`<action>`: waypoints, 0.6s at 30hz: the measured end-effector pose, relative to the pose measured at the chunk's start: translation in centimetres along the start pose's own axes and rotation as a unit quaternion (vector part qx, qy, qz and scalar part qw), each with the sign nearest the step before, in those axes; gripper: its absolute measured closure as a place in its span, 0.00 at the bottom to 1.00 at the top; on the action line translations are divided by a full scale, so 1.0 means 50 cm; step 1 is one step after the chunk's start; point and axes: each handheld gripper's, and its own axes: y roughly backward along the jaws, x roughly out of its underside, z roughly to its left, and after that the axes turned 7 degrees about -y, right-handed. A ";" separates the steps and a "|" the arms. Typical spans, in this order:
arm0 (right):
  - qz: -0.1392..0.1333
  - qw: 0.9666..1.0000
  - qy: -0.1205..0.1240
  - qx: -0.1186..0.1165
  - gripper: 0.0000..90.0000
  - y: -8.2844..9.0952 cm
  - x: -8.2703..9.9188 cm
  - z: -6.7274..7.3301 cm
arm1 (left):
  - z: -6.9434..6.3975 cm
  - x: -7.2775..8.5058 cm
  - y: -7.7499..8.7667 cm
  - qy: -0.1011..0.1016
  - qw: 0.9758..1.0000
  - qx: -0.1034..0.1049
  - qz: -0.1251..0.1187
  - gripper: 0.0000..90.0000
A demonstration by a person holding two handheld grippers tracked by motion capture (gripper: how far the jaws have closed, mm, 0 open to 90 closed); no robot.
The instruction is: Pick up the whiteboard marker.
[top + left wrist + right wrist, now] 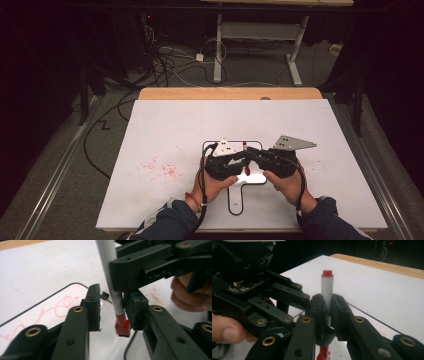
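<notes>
A white marker (327, 290) with red ends stands upright, and my right gripper (327, 303) is shut on its barrel. Its lower red end (122, 327) hangs between the jaws of my left gripper (114, 293), which stands open; the barrel lies close against one jaw with a gap to the other. In the high view both grippers meet over a small white board (235, 200) with a black rim: left gripper (240, 160), right gripper (254, 154), marker (245, 148) between them. Red scribbles (62, 305) mark the board.
A large white mat (175, 125) covers the wooden table (230, 93). Red marks (160, 167) dot the mat left of the hands. Beyond the far edge are cables (165, 65) on the floor and another table's legs (218, 55).
</notes>
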 end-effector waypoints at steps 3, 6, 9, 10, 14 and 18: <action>-0.002 1.000 0.002 0.002 0.90 0.001 0.000 0.002 | 0.001 0.000 -0.002 -0.009 1.000 -0.004 0.000 0.84; -0.004 1.000 0.006 0.006 0.90 0.003 -0.001 0.004 | 0.003 -0.002 -0.002 -0.022 1.000 -0.004 0.003 0.87; -0.005 1.000 0.008 0.008 0.90 0.004 -0.001 0.005 | 0.004 -0.003 -0.002 -0.029 1.000 -0.001 0.005 0.87; -0.005 1.000 0.009 0.009 0.90 0.005 0.000 0.006 | 0.004 -0.004 -0.002 -0.036 0.999 -0.002 0.006 0.87; -0.007 1.000 0.014 0.012 0.90 0.007 -0.001 0.008 | 0.005 -0.005 -0.002 -0.048 0.999 0.000 0.003 0.87; -0.013 1.000 0.010 0.018 0.78 0.012 -0.003 0.006 | 0.016 -0.007 -0.004 -0.062 0.998 0.000 0.002 0.87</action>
